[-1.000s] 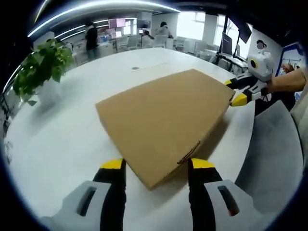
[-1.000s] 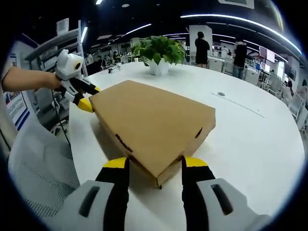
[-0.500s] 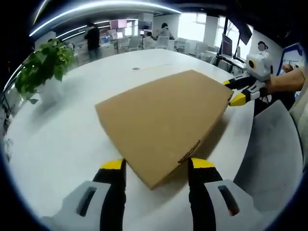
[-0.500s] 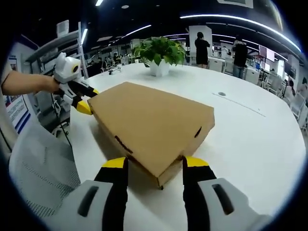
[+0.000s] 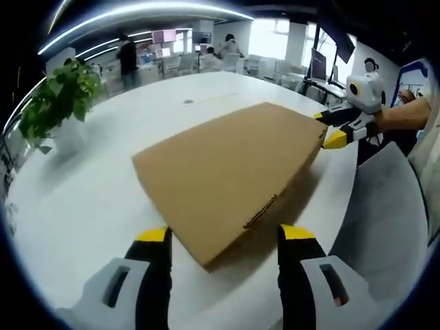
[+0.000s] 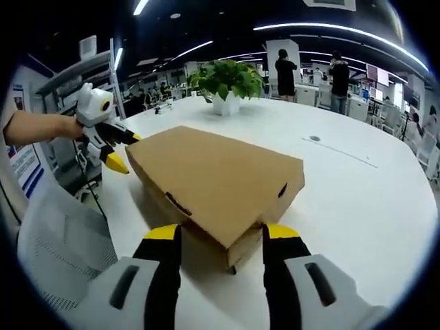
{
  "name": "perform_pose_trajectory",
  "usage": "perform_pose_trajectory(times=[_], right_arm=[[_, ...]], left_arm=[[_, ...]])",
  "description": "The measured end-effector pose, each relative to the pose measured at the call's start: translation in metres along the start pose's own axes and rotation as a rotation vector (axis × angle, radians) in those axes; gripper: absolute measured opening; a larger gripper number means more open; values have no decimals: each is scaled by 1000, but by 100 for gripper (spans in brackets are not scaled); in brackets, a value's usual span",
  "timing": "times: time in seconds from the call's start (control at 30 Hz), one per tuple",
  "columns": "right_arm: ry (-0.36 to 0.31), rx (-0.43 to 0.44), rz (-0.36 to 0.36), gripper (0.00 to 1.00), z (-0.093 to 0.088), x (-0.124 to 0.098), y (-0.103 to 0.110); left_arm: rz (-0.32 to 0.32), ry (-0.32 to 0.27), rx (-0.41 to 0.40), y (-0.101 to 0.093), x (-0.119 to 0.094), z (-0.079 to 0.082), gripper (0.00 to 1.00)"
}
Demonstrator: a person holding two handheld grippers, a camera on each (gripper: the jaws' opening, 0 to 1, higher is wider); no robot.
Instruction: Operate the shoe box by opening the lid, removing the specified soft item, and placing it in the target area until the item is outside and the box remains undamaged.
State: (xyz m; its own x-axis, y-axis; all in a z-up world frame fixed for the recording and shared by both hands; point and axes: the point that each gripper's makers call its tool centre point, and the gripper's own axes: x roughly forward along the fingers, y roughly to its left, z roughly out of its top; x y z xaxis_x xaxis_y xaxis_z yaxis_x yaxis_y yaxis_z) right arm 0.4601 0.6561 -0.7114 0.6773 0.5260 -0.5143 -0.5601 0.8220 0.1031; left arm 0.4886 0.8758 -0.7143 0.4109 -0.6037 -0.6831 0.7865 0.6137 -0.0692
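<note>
A flat brown cardboard shoe box (image 5: 227, 172) lies closed on the white round table (image 5: 82, 199). My left gripper (image 5: 225, 237) is open, its yellow-tipped jaws on either side of the box's near corner. At the box's far right corner the right gripper (image 5: 328, 128) stands open, held by a hand. In the right gripper view the same box (image 6: 216, 175) points a corner between the wide-apart jaws of my right gripper (image 6: 221, 234). The left gripper (image 6: 125, 151) sits open at the box's far left corner. The box's contents are hidden.
A potted green plant (image 5: 58, 96) (image 6: 227, 79) stands on the table beyond the box. A grey mesh chair (image 5: 388, 206) (image 6: 58, 234) is at the table's edge beside the person. People and desks are far behind. Bare tabletop (image 6: 357, 185) stretches past the box.
Both views have shifted slightly and the box sits a little differently between the jaws. Both grippers stay open at opposite corners; the lid stays closed.
</note>
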Motion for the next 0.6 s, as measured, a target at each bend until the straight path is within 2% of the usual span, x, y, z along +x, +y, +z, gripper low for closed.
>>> perform_pose_trajectory(times=[0.3, 0.6], right_arm=[[-41, -24, -8, 47, 18, -9, 4], [-94, -62, -22, 51, 42, -17, 5]], left_arm=[[19, -22, 17, -1, -11, 15, 63], [47, -82, 28, 1, -26, 36, 63]])
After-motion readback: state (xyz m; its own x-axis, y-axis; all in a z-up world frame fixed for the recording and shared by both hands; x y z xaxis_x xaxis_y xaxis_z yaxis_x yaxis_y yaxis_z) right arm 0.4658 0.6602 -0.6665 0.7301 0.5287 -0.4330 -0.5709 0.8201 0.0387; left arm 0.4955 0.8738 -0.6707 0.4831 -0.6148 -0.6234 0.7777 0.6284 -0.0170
